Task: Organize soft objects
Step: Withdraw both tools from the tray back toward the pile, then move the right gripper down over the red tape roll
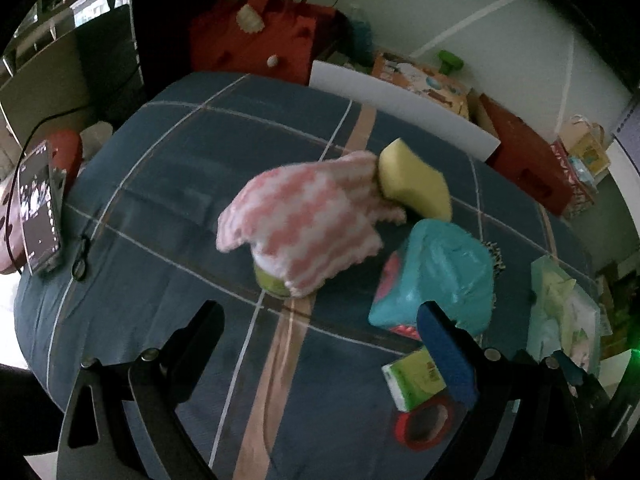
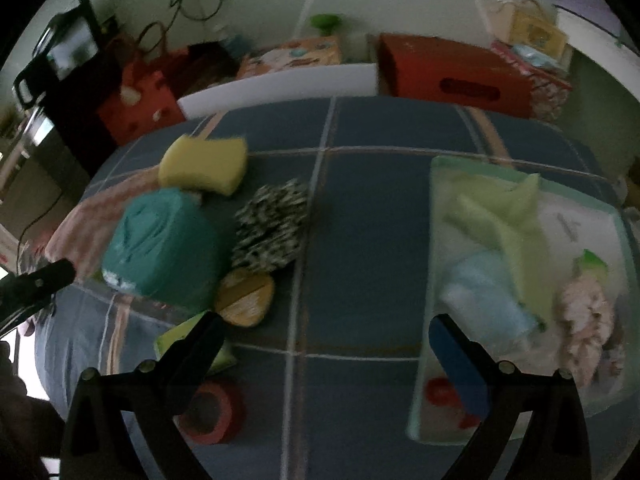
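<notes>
A pink-and-white striped cloth (image 1: 304, 220) lies bunched on the blue checked bedspread (image 1: 168, 184), straight ahead of the left gripper (image 1: 320, 328), whose two fingers stand spread wide apart with nothing between them. The cloth drapes over a small yellow-green item whose kind cannot be told, and its far right edge touches a yellow sponge (image 1: 414, 184). Just ahead of the left gripper's right finger sits a teal plastic-wrapped pack (image 1: 436, 276), and beside that finger, nearer the camera, lie a green tissue packet (image 1: 414, 380) and a red tape roll (image 1: 424, 426). The right gripper (image 2: 326, 336) is likewise spread open and empty over bare bedspread. To its left front are the teal pack, a black-and-white speckled scrubber (image 2: 272, 226) touching it, a yellow-orange sponge (image 2: 245, 298) just beside both, and the yellow sponge farther off. Ahead of its right finger lies a clear tray (image 2: 436, 208) holding a light-green cloth (image 2: 508, 208), a pale blue cloth (image 2: 484, 296) and a beige plush item (image 2: 588, 320), blurred.
</notes>
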A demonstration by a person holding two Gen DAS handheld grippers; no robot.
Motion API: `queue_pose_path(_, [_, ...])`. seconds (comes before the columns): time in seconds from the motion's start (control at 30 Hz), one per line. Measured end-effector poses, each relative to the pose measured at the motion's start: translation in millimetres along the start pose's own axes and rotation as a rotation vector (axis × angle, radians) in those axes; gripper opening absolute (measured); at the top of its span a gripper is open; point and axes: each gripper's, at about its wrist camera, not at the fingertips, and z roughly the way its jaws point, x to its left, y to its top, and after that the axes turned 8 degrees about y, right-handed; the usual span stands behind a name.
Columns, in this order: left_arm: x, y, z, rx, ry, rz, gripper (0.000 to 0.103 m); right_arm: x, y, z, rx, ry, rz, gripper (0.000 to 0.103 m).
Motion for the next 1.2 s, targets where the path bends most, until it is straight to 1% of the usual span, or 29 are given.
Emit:
queue_pose_path(0.1, [3,-4,8,0.034,-0.009,-0.009,0.097,10,-4,8,0.031,0.008,-0.023,0.103])
queue_pose_path(0.2, [4,-11,20,0.073,0.013,-0.007,0.097,18,-9,15,0.059,0.011,-0.050,0.103])
queue_pose_path(0.43, [9,-26,50,0.172,0.029,-0.016,0.097,34,-21,34,0.133,0.026,-0.088,0.103])
queue_pose_path(0.53, [12,-32,60,0.211,0.033,-0.038,0.097,39,-26,39,0.156,0.037,-0.098,0.103])
queue_pose_path(0.63, [13,-36,70,0.242,0.039,-0.038,0.097,46,-31,40,0.165,0.040,-0.111,0.103])
queue_pose_path(0.73, [14,-39,75,0.255,0.050,-0.030,0.097,52,-36,41,0.173,0.051,-0.120,0.103])
queue_pose_path(0.93, [19,-38,76,0.255,0.046,-0.036,0.097,69,-50,49,0.210,0.051,-0.146,0.103])
queue_pose_path(1.07, [26,-32,81,0.260,0.052,-0.025,0.097,81,-61,54,0.240,0.064,-0.187,0.103])
queue_pose_path(1.2, [25,-29,82,0.257,0.047,-0.034,0.097,89,-67,62,0.262,0.040,-0.222,0.103])
